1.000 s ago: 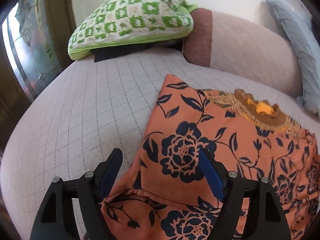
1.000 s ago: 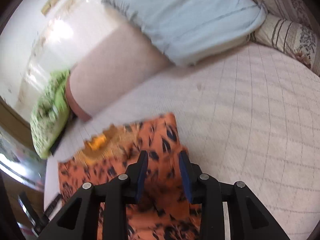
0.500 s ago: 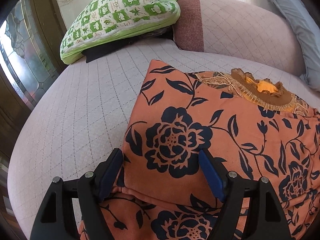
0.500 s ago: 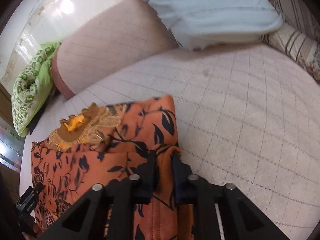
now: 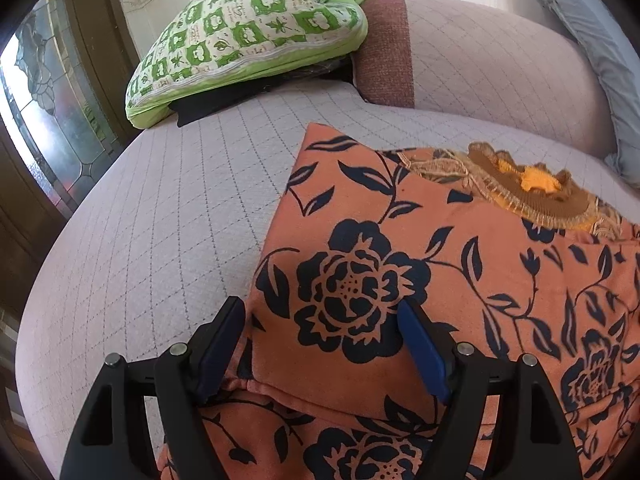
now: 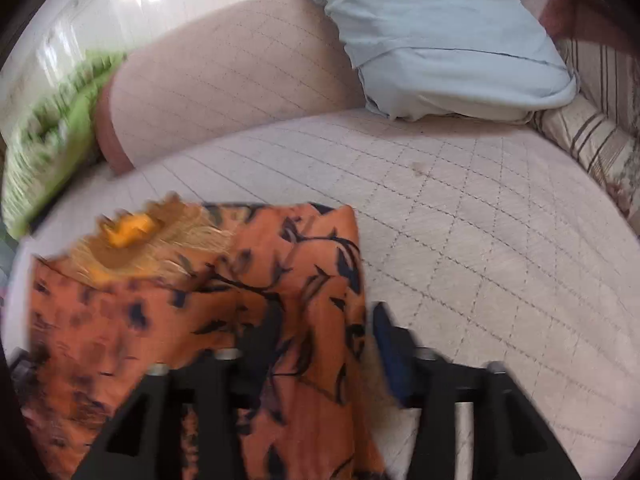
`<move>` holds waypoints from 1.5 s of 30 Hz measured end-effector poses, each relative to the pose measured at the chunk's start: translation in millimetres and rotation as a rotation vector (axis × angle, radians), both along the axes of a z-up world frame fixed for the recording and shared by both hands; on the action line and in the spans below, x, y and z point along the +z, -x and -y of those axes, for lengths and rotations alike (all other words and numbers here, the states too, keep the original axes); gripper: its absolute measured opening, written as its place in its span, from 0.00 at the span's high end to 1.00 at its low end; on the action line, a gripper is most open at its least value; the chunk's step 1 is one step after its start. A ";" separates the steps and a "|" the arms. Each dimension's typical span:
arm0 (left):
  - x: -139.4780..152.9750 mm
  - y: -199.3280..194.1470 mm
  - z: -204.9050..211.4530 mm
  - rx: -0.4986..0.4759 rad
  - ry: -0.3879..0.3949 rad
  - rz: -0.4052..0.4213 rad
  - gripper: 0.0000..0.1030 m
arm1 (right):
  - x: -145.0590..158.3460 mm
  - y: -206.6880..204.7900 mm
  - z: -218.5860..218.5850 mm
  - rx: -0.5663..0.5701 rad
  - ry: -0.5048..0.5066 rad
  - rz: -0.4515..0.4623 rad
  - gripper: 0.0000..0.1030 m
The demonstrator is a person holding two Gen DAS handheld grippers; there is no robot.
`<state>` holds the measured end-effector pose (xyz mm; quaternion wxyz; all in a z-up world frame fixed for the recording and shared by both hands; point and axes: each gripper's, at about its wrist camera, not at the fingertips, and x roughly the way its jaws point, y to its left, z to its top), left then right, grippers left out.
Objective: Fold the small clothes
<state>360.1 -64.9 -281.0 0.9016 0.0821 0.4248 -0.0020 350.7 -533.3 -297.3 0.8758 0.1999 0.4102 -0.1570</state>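
Fold just laid on orange floral garment (image 5: 460, 280) — my right fingers (image 6: 320, 344) opening off its 3 o'clock edge, left fingers (image 5: 320, 344) wide, empty; next, regrip.

text: none was legible | nearest candidate: green-and-white checked quilted cushion (image 5: 248, 36), upper left of the left wrist view, bore small dark script in its white squares, too small to read | labels, brands, numbers: none
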 end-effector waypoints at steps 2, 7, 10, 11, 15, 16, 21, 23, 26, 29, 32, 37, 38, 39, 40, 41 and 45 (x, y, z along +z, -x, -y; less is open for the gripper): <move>6.2 2.1 -1.5 0.004 0.010 0.023 0.23 | 19.3 9.0 -3.0 -0.008 -0.003 0.069 0.47; 18.5 9.1 -3.9 0.002 0.037 0.059 0.23 | 43.8 21.8 -34.1 0.093 0.042 0.157 0.47; 20.9 11.7 -2.8 -0.005 0.038 0.067 0.23 | 29.1 12.3 -55.6 0.179 0.005 0.095 0.64; 21.0 12.1 -2.4 -0.006 0.040 0.067 0.23 | 20.1 7.2 -60.9 0.195 0.019 0.054 0.66; 21.4 11.5 -3.2 -0.007 0.054 0.071 0.23 | -28.7 -13.8 -64.1 0.200 -0.008 -0.149 0.65; 21.5 10.9 -3.7 -0.008 0.059 0.070 0.23 | -33.2 -13.5 -62.9 0.195 -0.018 -0.142 0.66; 25.4 13.2 -3.4 -0.012 0.072 0.080 0.23 | -15.4 -8.2 -62.6 0.192 -0.017 -0.096 0.66; 28.5 15.6 -2.8 -0.014 0.071 0.089 0.23 | -3.7 -2.5 -65.9 0.198 -0.012 -0.052 0.66; 35.0 19.9 -1.7 -0.021 0.068 0.099 0.23 | 15.1 2.4 -74.5 0.219 0.014 0.016 0.66; 43.3 26.5 -0.4 -0.029 0.064 0.118 0.23 | 1.8 0.9 -77.5 0.235 0.001 -0.022 0.66; 51.1 34.2 -0.2 -0.035 0.054 0.136 0.23 | -24.1 -8.5 -77.5 0.237 -0.048 -0.140 0.65; 65.3 49.6 -2.0 -0.040 0.067 0.161 0.23 | -5.9 -0.2 -80.1 0.239 -0.053 -0.084 0.65; 69.5 54.1 -2.0 -0.043 0.075 0.167 0.23 | -0.3 3.3 -80.9 0.239 -0.054 -0.065 0.65; 72.0 57.4 -1.6 -0.046 0.079 0.173 0.23 | 4.9 6.9 -82.3 0.240 -0.051 -0.049 0.65; 76.3 62.7 -1.5 -0.050 0.086 0.186 0.23 | 10.5 10.6 -84.5 0.243 -0.044 -0.029 0.65; 79.4 67.2 -1.3 -0.053 0.091 0.199 0.23 | 16.1 15.1 -85.8 0.245 -0.035 -0.007 0.65; 82.4 79.3 1.7 -0.066 0.098 0.212 0.23 | 25.1 27.4 -84.3 0.224 -0.027 0.029 0.65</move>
